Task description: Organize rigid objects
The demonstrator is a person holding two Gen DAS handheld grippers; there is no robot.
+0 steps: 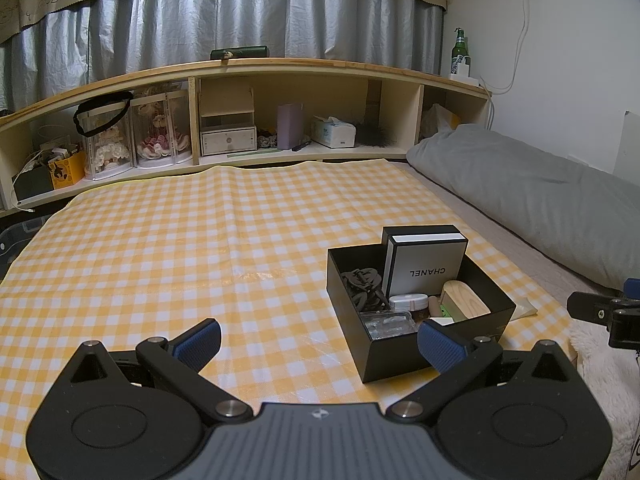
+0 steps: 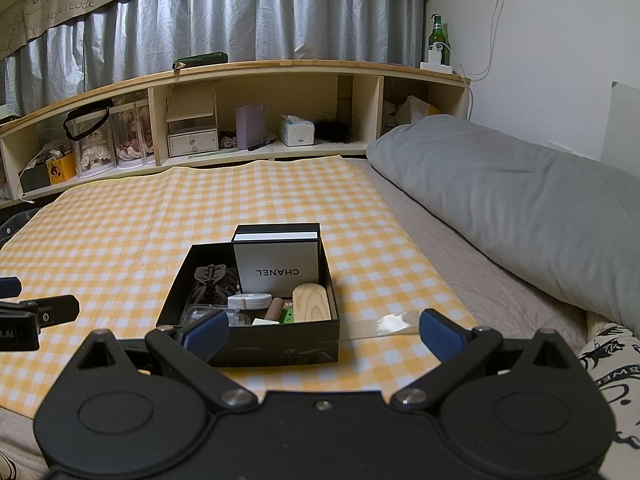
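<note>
Nearest in each wrist view is its own claw, fingers spread wide with nothing between them: the left claw [image 1: 318, 344] hangs over the yellow checked cloth [image 1: 180, 248] with its right fingertip in front of the near corner of the black box [image 1: 400, 354], while the right claw [image 2: 322, 338] faces the box's near wall almost head on. Each view also catches the other claw at its edge, at the far right of the left view and the far left of the right view.

The black box sits on the cloth at its near right part. Inside lie a dark hair clip [image 2: 212, 280] at the left, a clear plastic case [image 1: 390, 324] in the near corner, a white round tin [image 2: 250, 301], a wooden piece [image 2: 311, 303] at the right, and a white Chanel box [image 2: 276, 270] standing against the far wall.

Only the right view shows a strip of clear tape [image 2: 384, 326] lying on the cloth just right of the box, and a patterned fabric [image 2: 612, 364] at the near right.

Farther off, a grey pillow [image 2: 520, 196] lies on the bed at the right. Beyond stands a wooden shelf [image 1: 280, 65] with a tissue box [image 1: 334, 132], a green bottle [image 1: 460, 50] on top, and grey curtains [image 1: 200, 24] behind.
</note>
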